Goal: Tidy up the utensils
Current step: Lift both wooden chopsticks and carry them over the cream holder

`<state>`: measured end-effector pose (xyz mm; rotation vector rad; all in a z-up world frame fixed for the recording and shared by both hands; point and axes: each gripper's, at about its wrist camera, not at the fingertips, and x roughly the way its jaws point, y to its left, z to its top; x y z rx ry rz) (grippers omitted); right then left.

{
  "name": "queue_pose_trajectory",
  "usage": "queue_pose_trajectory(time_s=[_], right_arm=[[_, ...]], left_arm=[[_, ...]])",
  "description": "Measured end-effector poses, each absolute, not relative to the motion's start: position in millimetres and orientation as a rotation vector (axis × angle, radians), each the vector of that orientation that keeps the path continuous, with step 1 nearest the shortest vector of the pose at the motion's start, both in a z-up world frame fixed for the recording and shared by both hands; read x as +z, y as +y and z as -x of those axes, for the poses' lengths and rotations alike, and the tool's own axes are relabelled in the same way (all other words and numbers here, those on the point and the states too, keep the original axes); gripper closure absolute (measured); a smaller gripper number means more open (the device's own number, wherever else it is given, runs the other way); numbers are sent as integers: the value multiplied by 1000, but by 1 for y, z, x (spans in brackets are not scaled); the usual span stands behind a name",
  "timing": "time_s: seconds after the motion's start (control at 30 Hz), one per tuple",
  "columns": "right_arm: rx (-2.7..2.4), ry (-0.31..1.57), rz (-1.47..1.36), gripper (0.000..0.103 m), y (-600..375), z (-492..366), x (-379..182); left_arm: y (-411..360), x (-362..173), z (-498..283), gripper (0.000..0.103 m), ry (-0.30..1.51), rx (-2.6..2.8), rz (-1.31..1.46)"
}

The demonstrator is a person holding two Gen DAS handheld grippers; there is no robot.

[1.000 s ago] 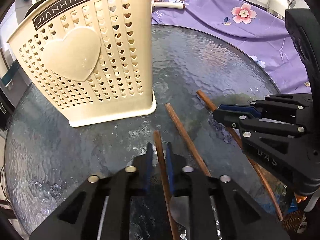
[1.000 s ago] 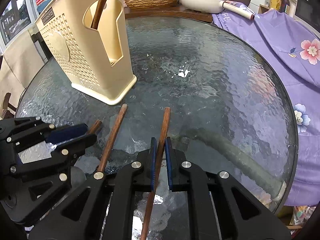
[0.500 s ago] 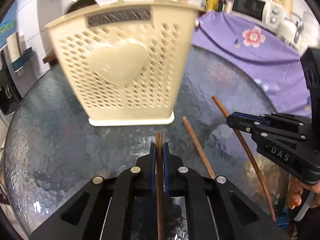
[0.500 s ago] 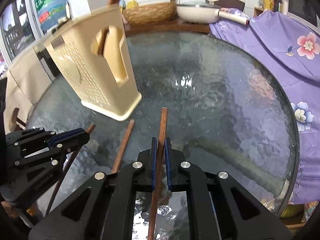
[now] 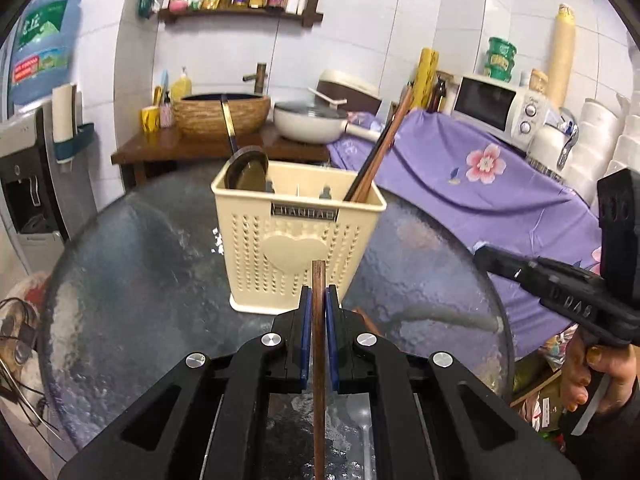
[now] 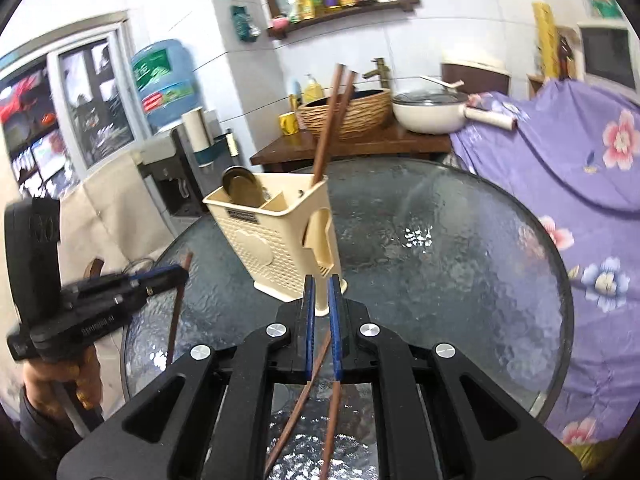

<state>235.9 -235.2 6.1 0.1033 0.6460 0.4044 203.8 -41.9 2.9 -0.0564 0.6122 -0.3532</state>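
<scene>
Here we are on the near side of the cream utensil caddy (image 5: 300, 240), with its heart panel facing us, and the left gripper (image 5: 319, 294) has its blue pads pressed onto a wooden chopstick (image 5: 319, 360). Only a short tip pokes out toward the caddy; the long part trails back under the gripper. The gripper hangs above the glass table (image 5: 140, 280), nose dipped and lined up on the caddy's front. We reckon this stick is light, stiff and smooth, so it can easily swivel in a two-pad pinch. A hold so near one end leaves plenty of length to swing, and taking it nearer the middle would steady it. The right gripper (image 6: 321, 284) is out to the right of the caddy, angled down at its slotted side, with the person's hand (image 5: 592, 376) wrapped round the handle. Its jaws are drawn in to a narrow slit, and the caddy's base shows through between the tips. A slanting stick (image 6: 294, 412) and a straighter stick (image 6: 332, 420) appear beneath the pads, but we cannot tell which, if either, is pinched. Inside the caddy a pair of chopsticks (image 5: 380, 144) leans in the right-hand compartment and a ladle (image 5: 246, 168) stands at the left, so the right-hand slot looks like our target.
</scene>
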Motion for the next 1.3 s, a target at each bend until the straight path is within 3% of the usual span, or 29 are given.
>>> queue_pose_trajectory(time_s=[0.17, 0.47, 0.6, 0.8, 1.07, 1.2, 1.3], right_arm=[[367, 710, -96, 91, -232, -248, -19], [367, 961, -66, 90, -215, -275, -99], [368, 971, -57, 90, -210, -283, -105], [369, 983, -54, 80, -204, -293, -110], [305, 969, 109, 81, -180, -295, -114], [298, 968, 137, 95, -173, -292, -113], [313, 970, 100, 96, -177, -290, -112]], left_arm=[[-44, 5, -204, 96, 604, -345, 68], [-42, 6, -202, 96, 592, -343, 62], [-44, 6, -202, 96, 590, -345, 57], [-44, 5, -201, 96, 590, -342, 55], [-44, 5, -201, 96, 591, -341, 55], [-44, 5, -202, 96, 592, -343, 55], [-44, 6, -201, 96, 590, -344, 54]])
